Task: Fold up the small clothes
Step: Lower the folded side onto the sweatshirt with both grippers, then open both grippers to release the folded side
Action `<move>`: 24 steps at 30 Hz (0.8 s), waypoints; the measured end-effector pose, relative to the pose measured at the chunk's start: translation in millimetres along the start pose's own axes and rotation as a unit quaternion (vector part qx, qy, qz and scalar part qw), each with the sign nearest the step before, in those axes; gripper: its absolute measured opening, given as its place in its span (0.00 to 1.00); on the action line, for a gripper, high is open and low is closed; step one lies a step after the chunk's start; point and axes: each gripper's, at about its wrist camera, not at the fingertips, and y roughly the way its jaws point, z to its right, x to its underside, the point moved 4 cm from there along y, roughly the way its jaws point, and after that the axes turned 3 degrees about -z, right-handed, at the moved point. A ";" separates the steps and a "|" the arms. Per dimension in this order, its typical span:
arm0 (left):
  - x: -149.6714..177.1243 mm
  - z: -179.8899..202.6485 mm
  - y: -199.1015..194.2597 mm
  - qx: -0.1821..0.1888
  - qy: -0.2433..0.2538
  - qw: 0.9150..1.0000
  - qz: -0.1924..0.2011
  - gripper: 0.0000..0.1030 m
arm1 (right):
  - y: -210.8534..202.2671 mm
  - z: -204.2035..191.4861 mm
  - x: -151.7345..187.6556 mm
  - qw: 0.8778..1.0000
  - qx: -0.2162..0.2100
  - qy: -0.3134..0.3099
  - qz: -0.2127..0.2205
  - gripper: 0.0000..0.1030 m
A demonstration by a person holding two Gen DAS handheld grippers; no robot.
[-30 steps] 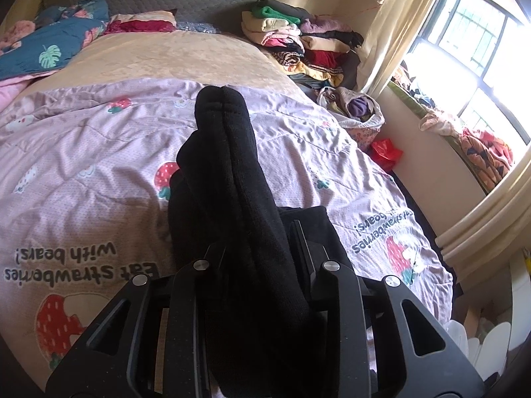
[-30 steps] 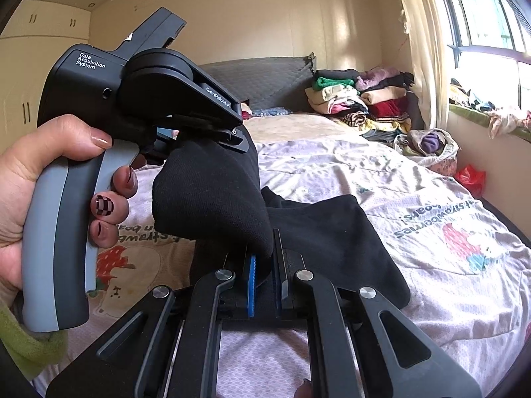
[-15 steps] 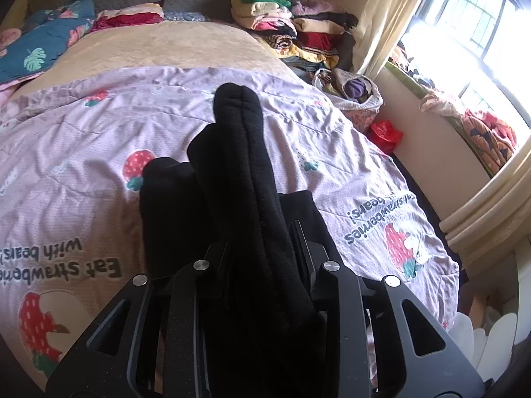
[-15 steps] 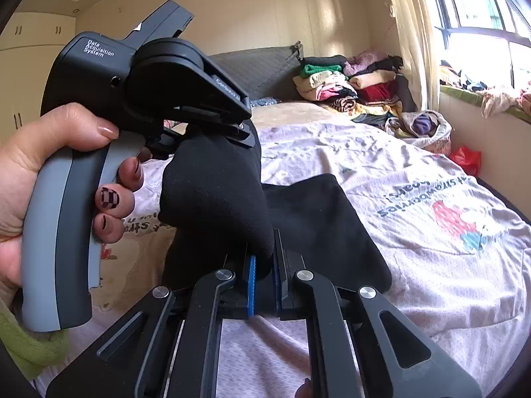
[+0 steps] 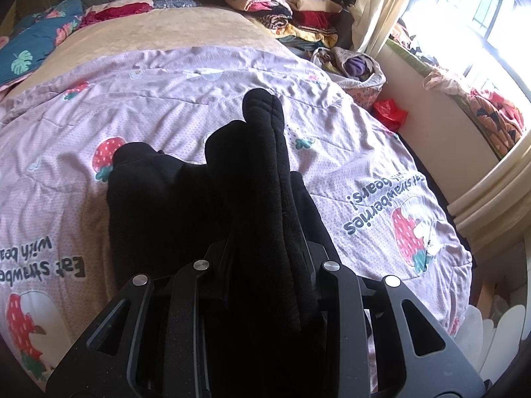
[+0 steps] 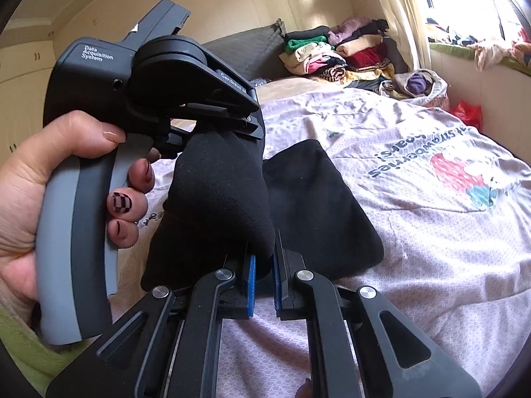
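A black fleece garment (image 5: 262, 172) hangs in a thick fold between both grippers, and its lower part lies on the lilac strawberry quilt (image 5: 186, 99). My left gripper (image 5: 265, 252) is shut on the bunched fold, which hides its fingertips. In the right wrist view a person's hand (image 6: 20, 179) holds the left gripper (image 6: 252, 122) above the black garment (image 6: 219, 192). My right gripper (image 6: 264, 265) pinches a lower edge of the same cloth between its blue pads (image 6: 251, 275). A flat part of the garment spreads to the right over the quilt (image 6: 415, 248).
A stack of folded clothes (image 5: 285, 10) stands at the bed's far right corner, with a bag of clothes (image 5: 355, 69) and a red bag (image 5: 388, 112) beside it. Pillows (image 5: 36, 43) lie at the far left. A window sill with laundry (image 5: 491, 112) runs along the right.
Both grippers have sunk toward the bed with the black garment between them. More of the cloth now rests on the quilt. Neither grip has changed.
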 end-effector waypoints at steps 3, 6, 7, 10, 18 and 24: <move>-1.1 4.0 11.9 -0.001 -0.005 1.000 -0.012 0.21 | 1.8 6.2 0.6 1.000 -0.014 0.026 -0.010 0.07; -1.1 9.9 23.4 -0.010 0.001 1.000 -0.023 0.25 | 7.1 19.5 1.9 0.997 -0.033 0.066 -0.027 0.07; -1.5 12.8 28.5 -0.013 0.004 1.000 -0.028 0.28 | 9.6 24.4 3.1 0.995 -0.040 0.083 -0.035 0.08; -2.1 20.6 42.2 -0.023 0.013 0.999 -0.041 0.36 | 17.6 41.8 7.3 0.986 -0.067 0.140 -0.058 0.11; -5.4 33.3 62.0 -0.009 0.019 0.998 -0.053 0.71 | 25.7 66.8 12.7 0.961 -0.120 0.226 -0.101 0.26; -13.4 7.9 21.4 0.010 -0.003 1.000 -0.002 0.77 | 0.2 71.8 -5.1 0.967 -0.110 0.214 -0.081 0.62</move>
